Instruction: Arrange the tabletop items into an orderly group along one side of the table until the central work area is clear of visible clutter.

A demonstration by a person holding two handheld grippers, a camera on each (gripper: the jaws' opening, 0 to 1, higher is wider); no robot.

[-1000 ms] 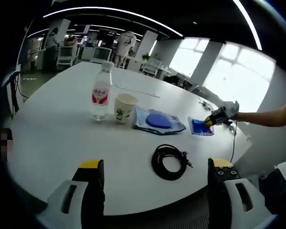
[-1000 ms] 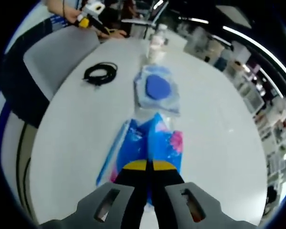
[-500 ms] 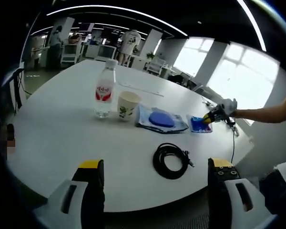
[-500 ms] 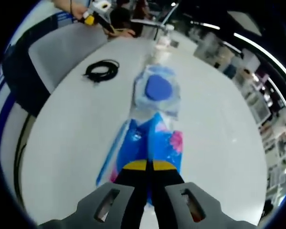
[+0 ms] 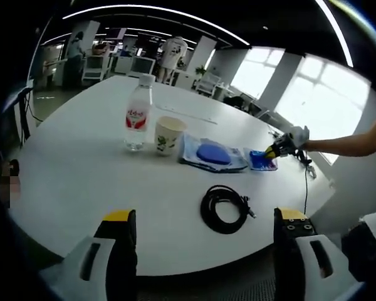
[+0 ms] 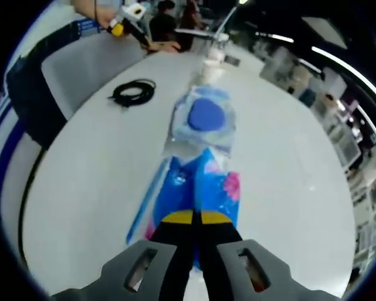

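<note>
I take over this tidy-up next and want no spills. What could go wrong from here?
1. The right gripper is shut on the blue packet, already against the clear pouch; pushing further may shove the pouch into the paper cup and bottle, which could tip.
2. The black cable lies apart from the row near the table edge and could be knocked off.

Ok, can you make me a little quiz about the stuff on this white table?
1. True or false: the water bottle stands upright beside the paper cup.
2. What is the right gripper shut on?
A. the black cable
B. the blue packet
C. the cup
3. Fill in: the left gripper is ____, holding nothing.

Key: 1 true; 2 B; 3 open.
</note>
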